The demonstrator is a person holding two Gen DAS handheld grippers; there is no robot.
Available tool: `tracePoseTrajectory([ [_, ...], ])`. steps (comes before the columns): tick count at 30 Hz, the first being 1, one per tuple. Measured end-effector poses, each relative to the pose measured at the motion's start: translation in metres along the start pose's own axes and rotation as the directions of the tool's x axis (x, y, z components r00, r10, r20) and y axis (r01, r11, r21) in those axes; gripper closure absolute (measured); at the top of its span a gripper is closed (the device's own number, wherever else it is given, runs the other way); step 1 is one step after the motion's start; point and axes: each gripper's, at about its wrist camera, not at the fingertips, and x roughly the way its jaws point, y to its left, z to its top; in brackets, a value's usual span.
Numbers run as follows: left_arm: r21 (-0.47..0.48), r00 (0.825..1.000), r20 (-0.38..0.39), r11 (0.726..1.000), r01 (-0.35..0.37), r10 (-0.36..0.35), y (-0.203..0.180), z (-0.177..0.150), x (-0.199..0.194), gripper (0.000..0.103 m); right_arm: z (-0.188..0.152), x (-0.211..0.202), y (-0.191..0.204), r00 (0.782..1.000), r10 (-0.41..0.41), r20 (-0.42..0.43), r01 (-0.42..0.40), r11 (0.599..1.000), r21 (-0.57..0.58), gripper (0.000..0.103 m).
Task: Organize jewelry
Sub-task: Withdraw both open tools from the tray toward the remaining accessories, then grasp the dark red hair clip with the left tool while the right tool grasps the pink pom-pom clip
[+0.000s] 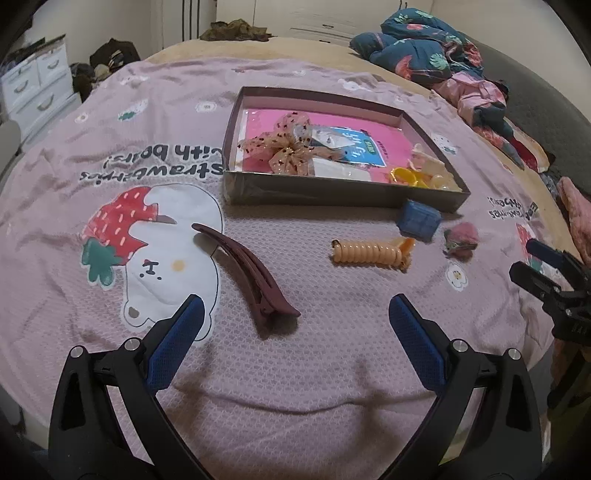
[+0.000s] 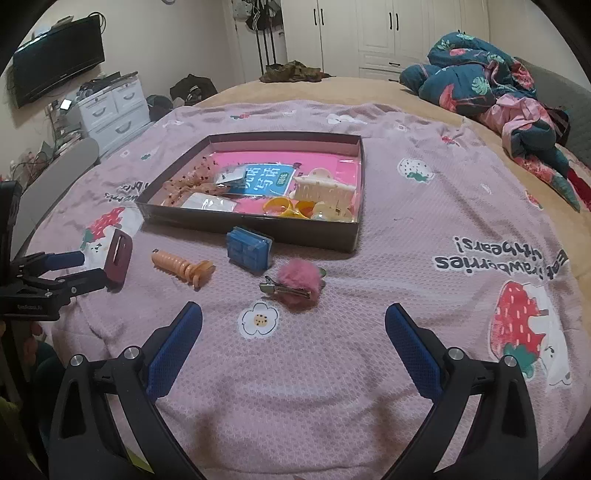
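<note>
A dark shallow box [image 1: 332,194] [image 2: 258,225] lies on the pink bedspread, holding a sheer bow scrunchie [image 1: 286,146], a cream claw clip [image 2: 325,192], yellow rings [image 2: 280,206] and a pink card. On the spread in front of it lie a maroon hair clip [image 1: 255,273] [image 2: 118,258], a peach spiral hair tie [image 1: 369,253] [image 2: 181,267], a small blue box [image 1: 419,219] [image 2: 249,249] and a pink pom-pom clip [image 1: 460,238] [image 2: 295,282]. My left gripper [image 1: 295,317] is open just short of the maroon clip. My right gripper [image 2: 293,325] is open just short of the pom-pom clip.
A crumpled floral quilt [image 2: 491,88] lies at the far right of the bed. White drawers [image 2: 110,107] and a wall television [image 2: 59,59] stand past the bed's left side. Wardrobes [image 2: 369,33] line the back wall.
</note>
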Motion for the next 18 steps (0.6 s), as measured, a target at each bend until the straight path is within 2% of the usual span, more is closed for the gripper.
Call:
tracePoseTrajectory([
  [7, -0.066, 1.000, -0.013, 0.998, 0.013, -0.013, 0.012, 0.005, 0.017, 0.010, 0.004, 0.019, -0.003, 1.000, 0.003, -0.024, -0.003, 1.000, 0.018, 0.004],
  [12, -0.105, 0.999, -0.029, 0.994, 0.023, -0.026, 0.017, 0.008, 0.029, 0.023, 0.007, 0.038, -0.007, 0.999, 0.002, -0.054, 0.001, 0.999, 0.046, 0.004],
  [18, -0.133, 0.999, -0.040, 0.991, 0.024, -0.030, 0.021, 0.010, 0.042, 0.030, 0.011, 0.058, -0.012, 0.997, 0.019, -0.071, -0.012, 0.995, 0.097, 0.005],
])
